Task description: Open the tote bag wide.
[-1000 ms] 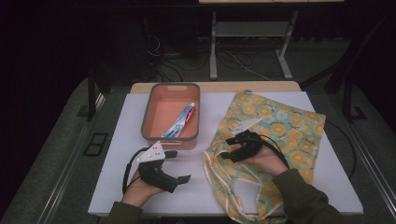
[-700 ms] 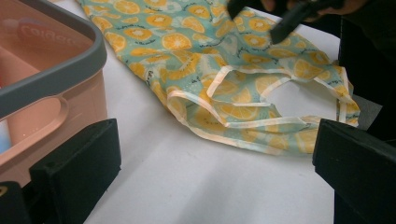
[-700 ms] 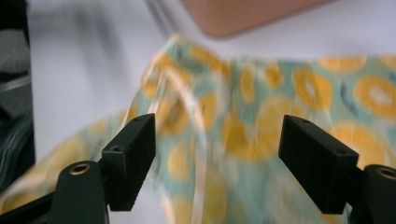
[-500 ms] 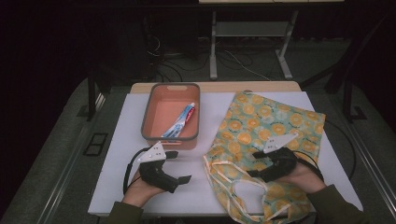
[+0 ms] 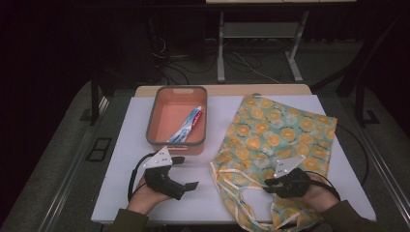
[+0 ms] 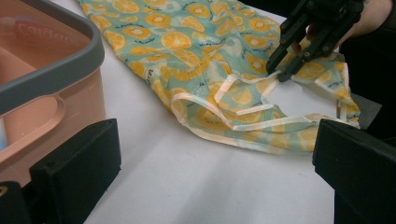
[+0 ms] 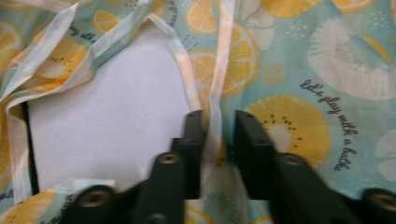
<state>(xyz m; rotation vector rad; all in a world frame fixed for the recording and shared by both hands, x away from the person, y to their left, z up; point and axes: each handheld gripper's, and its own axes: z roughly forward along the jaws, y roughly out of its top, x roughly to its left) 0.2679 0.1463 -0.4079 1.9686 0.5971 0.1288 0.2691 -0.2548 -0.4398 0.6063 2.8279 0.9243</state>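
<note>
The right gripper (image 5: pixel 269 185) has just been closing its jaws on a pale strap of the citrus-print bag (image 5: pixel 280 140), which lies flat at the table's (image 5: pixel 121 193) three o'clock. The left gripper (image 5: pixel 186 171) rests at seven o'clock, jaws wide (nothing between them), below the orange bin (image 5: pixel 154 118).

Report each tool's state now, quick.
Left tool: open, holding nothing, resting on the table.
Right tool: jaws have just been closing on the fabric bag's pale strap; strap is between them.
</note>
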